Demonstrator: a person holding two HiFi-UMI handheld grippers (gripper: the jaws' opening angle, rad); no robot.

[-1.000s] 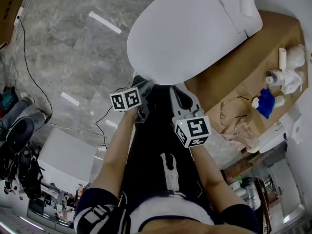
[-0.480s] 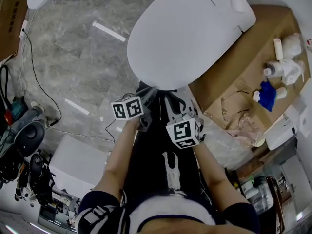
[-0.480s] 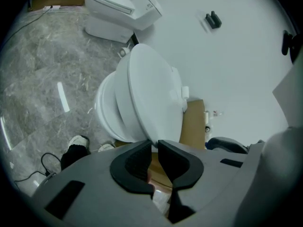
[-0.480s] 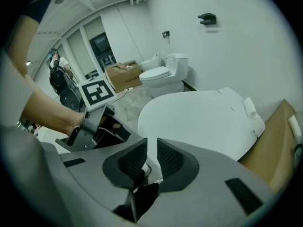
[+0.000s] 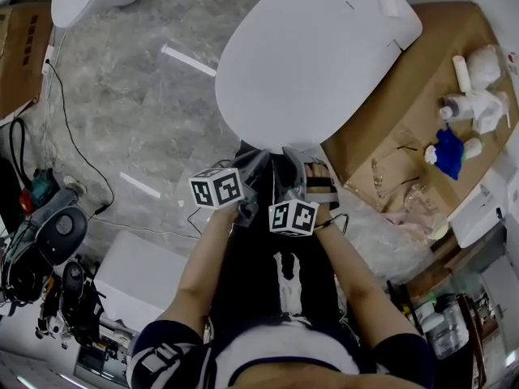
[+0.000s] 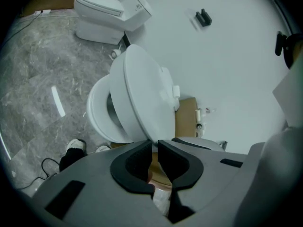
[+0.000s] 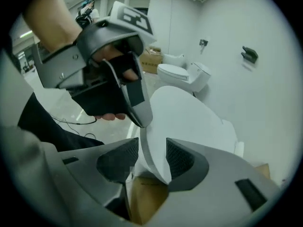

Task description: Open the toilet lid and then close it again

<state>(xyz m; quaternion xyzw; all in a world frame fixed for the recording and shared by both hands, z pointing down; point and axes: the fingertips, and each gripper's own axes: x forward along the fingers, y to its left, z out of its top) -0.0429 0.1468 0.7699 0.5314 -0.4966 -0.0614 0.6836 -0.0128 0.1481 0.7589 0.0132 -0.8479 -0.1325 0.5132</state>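
The left gripper (image 6: 155,144) is pinching the front edge of the lid (image 5: 316,55) with narrow jaws that have just been closing, holding it tilted up off the seat (image 6: 97,115) — while the right gripper (image 7: 152,143), its jaws having just been opening wide, is straddling that same edge without pressing on it.

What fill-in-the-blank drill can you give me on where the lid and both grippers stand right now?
The lid is partly ____, and the seat shows under it.
The left gripper, whose jaws have just been closing, pinches the lid's front ____.
The right gripper has jaws that have just been opening and now stand ____ with the lid between them.
Missing words: raised; edge; open.
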